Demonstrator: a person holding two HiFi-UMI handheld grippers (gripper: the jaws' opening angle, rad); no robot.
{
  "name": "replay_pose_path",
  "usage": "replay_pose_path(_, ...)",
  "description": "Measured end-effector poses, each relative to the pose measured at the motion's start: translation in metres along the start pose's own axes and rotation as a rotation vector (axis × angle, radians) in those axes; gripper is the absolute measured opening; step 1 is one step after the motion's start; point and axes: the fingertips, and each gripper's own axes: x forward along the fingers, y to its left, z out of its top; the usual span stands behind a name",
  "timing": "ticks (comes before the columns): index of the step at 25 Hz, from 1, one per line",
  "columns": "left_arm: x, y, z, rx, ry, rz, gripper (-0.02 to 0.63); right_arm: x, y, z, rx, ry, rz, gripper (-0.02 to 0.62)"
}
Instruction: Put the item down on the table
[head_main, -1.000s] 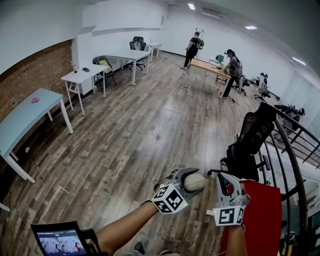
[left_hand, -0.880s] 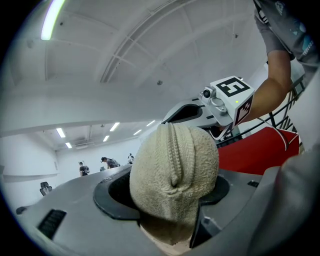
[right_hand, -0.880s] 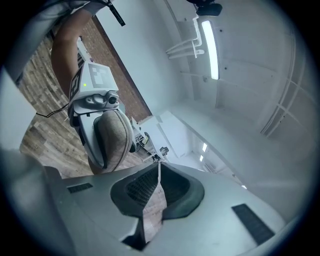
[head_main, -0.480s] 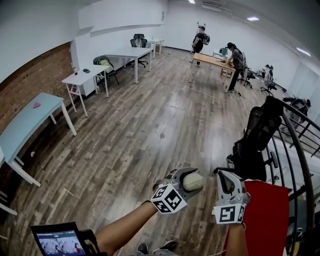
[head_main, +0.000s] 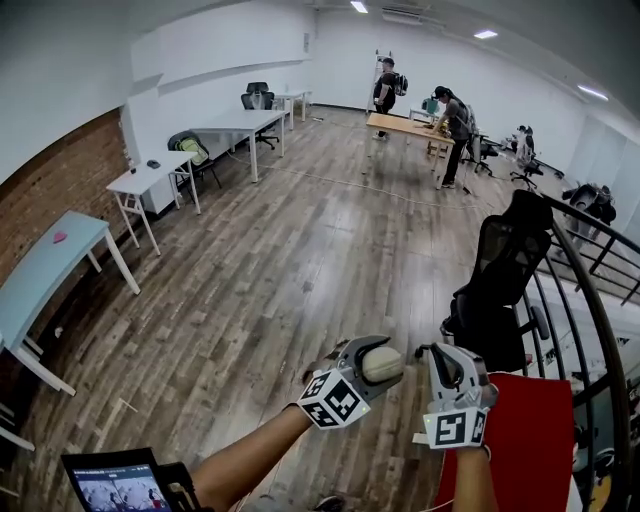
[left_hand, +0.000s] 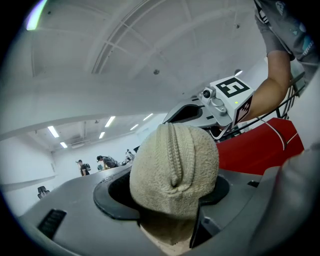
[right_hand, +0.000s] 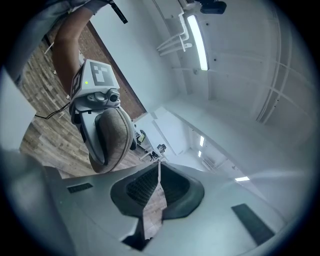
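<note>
**Carrying a cloth roll with no table yet within reach**

Gripping from both sides, the left gripper (head_main: 375, 362) has its jaws closed on the beige cloth roll (left_hand: 172, 165). The soft bundle bulges out past the jaws, which are pressed into it, probably so it cannot slip while it is carried. In the head view it sits near 6 o'clock, in the air above the wood-plank floor (head_main: 290, 260), with nothing under it to rest on.

Just beside it at about 5 o'clock, the right gripper (head_main: 455, 375) holds nothing. Its jaws are drawn almost together, leaving only a thin slit through which the floor shows. It seems to be held clear as a spare.

A small screen (head_main: 115, 485) shows at 7 o'clock and a red panel (head_main: 520, 440) lies at 5 o'clock. A black office chair (head_main: 500, 290) stands at 3 o'clock.

Farther off, a pale blue table (head_main: 40, 275) stands at 9 o'clock and white desks (head_main: 150, 178) at 10 to 11. At 12 to 1 o'clock, two people (head_main: 450, 120) stand by a wooden table (head_main: 405, 125). All of these are well apart from the roll, so I judge the put-down is some way off.

No brand or word is legible. The only print is the black-and-white square markers on each gripper's marker cube (head_main: 330, 400).
</note>
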Motion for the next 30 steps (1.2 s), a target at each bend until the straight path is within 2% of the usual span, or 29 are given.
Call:
replay_pose_path(6, 0.054, 0.000, 0.010, 0.016, -0.009, -0.022, 0.307, 0.003, -0.028, -0.048, 0.015, 0.021, -0.014, 0.006)
replay_pose_path(12, 0.091, 0.023, -0.003, 0.013, -0.035, -0.076, 0.307, 0.034, -0.039, -0.077, 0.027, 0.081, -0.029, 0.006)
replay_pose_path(24, 0.108, 0.106, -0.007, 0.044, -0.146, -0.168, 0.307, 0.106, -0.067, -0.063, -0.010, 0.174, -0.109, 0.006)
replay_pose_path(30, 0.117, 0.124, -0.022, 0.042, -0.174, -0.206, 0.307, 0.130, -0.065, -0.070, -0.022, 0.209, -0.124, 0.006)
